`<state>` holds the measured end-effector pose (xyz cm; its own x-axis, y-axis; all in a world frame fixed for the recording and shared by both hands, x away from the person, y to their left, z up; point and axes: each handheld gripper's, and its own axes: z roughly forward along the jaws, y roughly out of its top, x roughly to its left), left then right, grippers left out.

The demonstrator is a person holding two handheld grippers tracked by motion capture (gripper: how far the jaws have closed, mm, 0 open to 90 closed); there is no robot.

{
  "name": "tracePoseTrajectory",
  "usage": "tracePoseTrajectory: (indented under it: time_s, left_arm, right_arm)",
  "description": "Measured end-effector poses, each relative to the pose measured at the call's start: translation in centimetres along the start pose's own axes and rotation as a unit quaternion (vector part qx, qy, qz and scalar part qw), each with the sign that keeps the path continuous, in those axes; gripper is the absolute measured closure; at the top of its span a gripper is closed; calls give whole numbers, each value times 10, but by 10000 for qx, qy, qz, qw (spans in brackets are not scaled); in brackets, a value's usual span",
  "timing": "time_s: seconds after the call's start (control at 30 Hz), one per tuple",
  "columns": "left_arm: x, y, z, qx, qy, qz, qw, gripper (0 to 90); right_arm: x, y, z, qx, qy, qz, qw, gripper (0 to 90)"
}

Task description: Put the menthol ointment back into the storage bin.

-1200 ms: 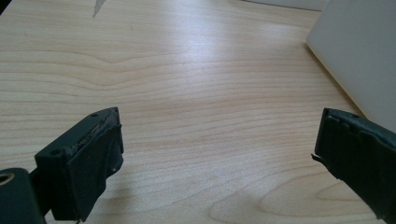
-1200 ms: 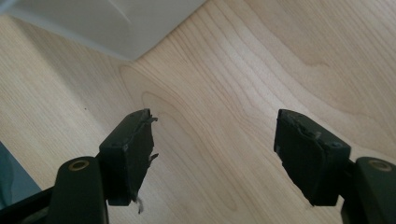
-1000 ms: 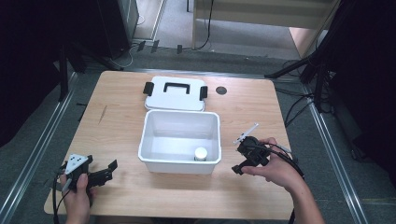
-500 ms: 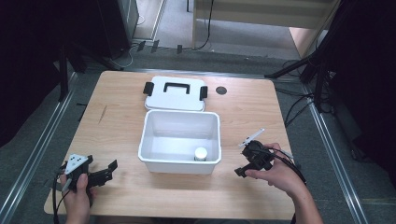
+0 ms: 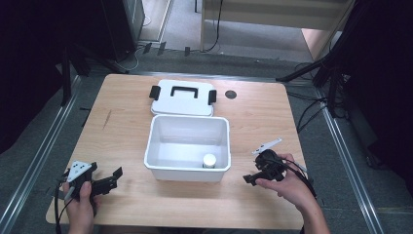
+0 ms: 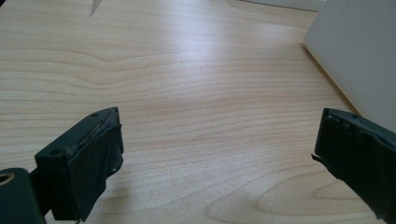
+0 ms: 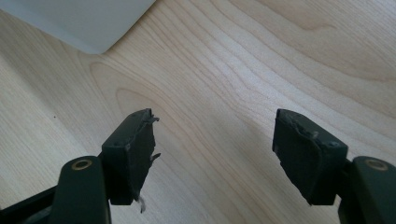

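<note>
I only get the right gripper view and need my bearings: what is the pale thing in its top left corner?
Observer: That is a corner of the open white bin, which stands mid-table.
Operator: Is anything inside it?
Observer: One small white round jar, near the bin's front right corner.
Operator: And the other hand?
Observer: The left gripper is at the table's near left edge, its fingers wide apart with nothing between them.
</note>
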<state>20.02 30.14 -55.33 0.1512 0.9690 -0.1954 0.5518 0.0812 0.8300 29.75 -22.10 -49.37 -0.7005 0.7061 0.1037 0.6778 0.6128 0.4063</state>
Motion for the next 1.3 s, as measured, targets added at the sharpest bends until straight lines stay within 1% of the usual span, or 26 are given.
tracePoseTrajectory:
  time_s: [0.23,0.27,0.3,0.33,0.37,0.43,0.47,0.5,0.57,0.6,0.63,0.7,0.73,0.77,0.87,0.9,0.93,0.97,1.0,1.03,1.07,1.1,1.13,1.17,1.2,1.3]
  left_arm:
    - [0,0,0,-2,10,7,10000,18]
    - [0,0,0,-2,10,7,10000,18]
    - [-1,0,0,-2,21,-1,10000,18]
    - [-1,0,0,-2,21,-1,10000,18]
    - [-1,0,0,-4,24,-2,10000,18]
    - [-1,0,0,-4,16,-2,10000,18]
    - [-1,0,0,-7,21,5,10000,18]
    - [-1,0,0,-7,28,13,10000,18]
    - [-1,0,0,-7,30,16,10000,18]
    - [-1,0,0,-5,32,19,10000,18]
    - [-1,0,0,-5,32,19,10000,18]
    - [-2,0,0,-6,35,18,10000,19]
    - [-2,0,0,-6,35,18,10000,18]
    - [-2,0,0,-5,40,18,10000,18]
    - [-2,0,0,-7,49,18,10000,18]
    - [-2,0,0,-7,57,27,10000,18]
    - [-2,0,0,-7,57,27,10000,18]
    - [-2,0,0,-11,59,22,10000,18]
    - [-2,0,0,-11,59,22,10000,18]
    - [-2,0,0,-13,60,22,10000,18]
    - [-2,0,0,-13,60,22,10000,18]
    - [-2,0,0,-14,64,23,10000,18]
    - [-2,0,0,-14,64,23,10000,18]
    - [-2,0,0,-14,63,22,10000,18]
    - [-2,0,0,-14,64,21,10000,18]
    - [-2,0,0,-14,62,19,10000,18]
  right_arm:
    - [-2,-11,3,-482,-37,65,9988,312]
    - [-2,-11,3,-482,-37,65,9988,312]
    - [-2,-14,2,-642,-68,90,9979,315]
    - [-2,-14,2,-642,-68,90,9979,315]
    - [-3,-16,2,-768,-73,78,9970,315]
    - [-4,-23,0,-1068,-88,107,9942,321]
    - [-4,-23,0,-1068,-88,107,9942,321]
    - [-6,-27,0,-1258,-126,73,9919,326]
    - [-6,-30,0,-1331,-152,104,9909,327]
    - [-7,-35,1,-1504,-166,150,9884,330]
    - [-7,-35,1,-1504,-166,150,9884,330]
    - [-10,-42,4,-1702,-202,227,9849,329]
    - [-10,-42,4,-1702,-202,227,9849,329]
    - [-11,-47,7,-1815,-260,295,9826,327]
    - [-13,-51,8,-1913,-292,351,9805,322]
    - [-15,-55,8,-2037,-352,423,9775,315]
    - [-15,-55,8,-2037,-352,423,9775,315]
    - [-17,-60,9,-2192,-406,536,9733,313]
    - [-17,-60,9,-2192,-406,536,9733,313]
    - [-20,-64,9,-2272,-457,611,9709,306]
    - [-20,-64,9,-2272,-457,611,9709,306]
    - [-23,-69,10,-2364,-516,688,9678,296]
    - [-23,-69,10,-2364,-516,688,9678,296]
    - [-25,-71,10,-2408,-548,765,9660,294]
    - [-28,-77,11,-2505,-651,867,9620,284]
    - [-32,-83,12,-2543,-686,1027,9592,270]
